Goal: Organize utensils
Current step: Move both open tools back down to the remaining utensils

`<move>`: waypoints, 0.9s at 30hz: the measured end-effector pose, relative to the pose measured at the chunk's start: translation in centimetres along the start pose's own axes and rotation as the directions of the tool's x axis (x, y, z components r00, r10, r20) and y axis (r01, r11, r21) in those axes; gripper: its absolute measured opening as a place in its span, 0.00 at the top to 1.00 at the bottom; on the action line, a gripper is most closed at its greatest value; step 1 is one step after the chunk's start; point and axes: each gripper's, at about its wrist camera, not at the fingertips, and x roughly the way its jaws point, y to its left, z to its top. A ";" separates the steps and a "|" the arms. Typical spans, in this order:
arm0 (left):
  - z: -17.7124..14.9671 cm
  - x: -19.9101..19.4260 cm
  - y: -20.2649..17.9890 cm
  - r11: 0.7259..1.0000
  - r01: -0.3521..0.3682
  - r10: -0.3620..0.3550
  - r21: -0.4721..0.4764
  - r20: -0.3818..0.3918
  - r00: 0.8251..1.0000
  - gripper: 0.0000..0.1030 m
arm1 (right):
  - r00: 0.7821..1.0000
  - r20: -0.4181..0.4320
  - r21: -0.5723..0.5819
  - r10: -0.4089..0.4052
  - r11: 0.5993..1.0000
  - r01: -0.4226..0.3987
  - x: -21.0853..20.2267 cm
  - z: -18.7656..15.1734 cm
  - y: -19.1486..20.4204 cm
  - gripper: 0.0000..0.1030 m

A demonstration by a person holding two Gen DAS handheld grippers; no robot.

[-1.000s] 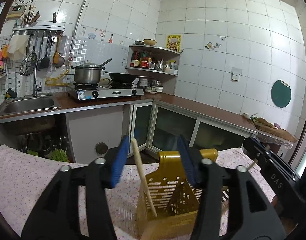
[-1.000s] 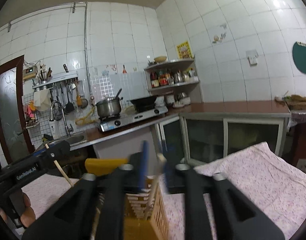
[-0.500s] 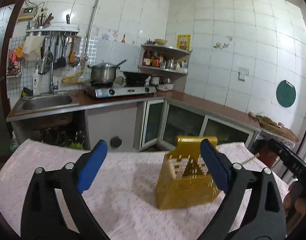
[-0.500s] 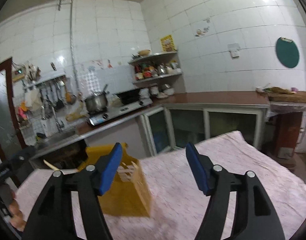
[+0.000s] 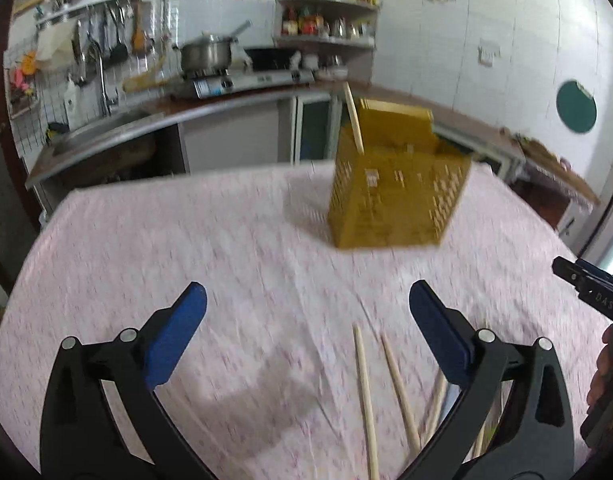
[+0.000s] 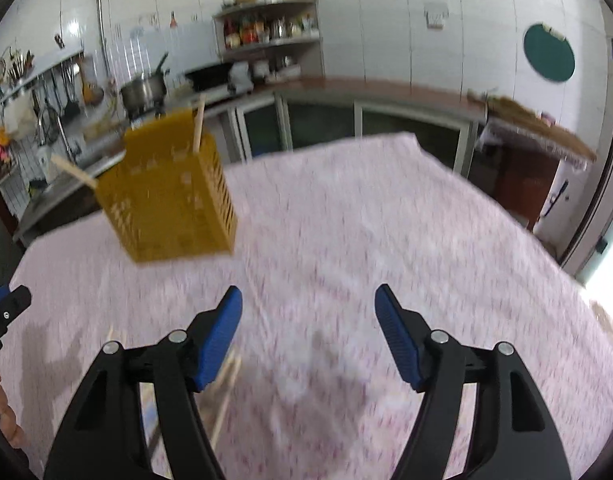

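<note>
A yellow slotted utensil holder [image 5: 398, 196] stands on the pink flowered tablecloth [image 5: 226, 248] with a wooden chopstick [image 5: 353, 118] sticking up from it. In the right wrist view the holder [image 6: 170, 196] holds two chopsticks [image 6: 198, 126]. My left gripper [image 5: 306, 320] is open and empty above the cloth. Several loose chopsticks [image 5: 364, 392] lie on the cloth near its right finger. My right gripper [image 6: 308, 320] is open and empty; loose chopsticks [image 6: 226, 392] lie by its left finger.
The table's far edge faces a kitchen counter with a sink [image 5: 102, 128], a gas stove with a pot [image 5: 206, 54] and a corner shelf [image 5: 326, 28]. A cluttered side table [image 6: 534, 120] stands at the right.
Both grippers have pulled back from the holder and tilted down toward the cloth, bringing the loose chopsticks into view. Both stay open, having let go of chopsticks a second ago.
</note>
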 end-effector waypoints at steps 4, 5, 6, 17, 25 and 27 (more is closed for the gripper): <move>-1.8 0.8 -0.6 0.999 0.031 -0.032 -0.014 -0.089 0.995 0.05 | 0.996 -0.087 -0.002 0.024 1.000 -0.024 0.8 -2.7 0.5 0.34; -2.1 1.1 -0.7 0.999 0.032 -0.033 -0.013 -0.106 0.994 0.05 | 0.994 -0.102 0.003 0.027 1.000 -0.027 0.9 -3.4 0.5 0.34; -2.4 1.4 -0.9 1.000 0.029 -0.030 -0.012 -0.117 0.993 0.05 | 0.992 -0.125 0.011 0.033 0.999 -0.032 1.3 -4.2 0.6 0.34; -4.8 4.4 -1.3 1.000 0.018 -0.021 -0.012 -0.221 0.975 0.08 | 0.980 -0.193 -0.011 0.047 0.999 -0.050 2.1 -6.8 2.9 0.39; -4.9 5.9 -2.7 0.999 0.030 -0.024 0.017 -0.278 0.960 0.26 | 0.969 -0.233 -0.025 0.082 0.996 -0.090 2.6 -6.6 4.9 0.55; -5.0 6.3 -3.3 0.998 0.044 -0.031 0.038 -0.289 0.957 0.32 | 0.966 -0.243 -0.026 0.084 0.995 -0.094 2.7 -6.5 5.4 0.60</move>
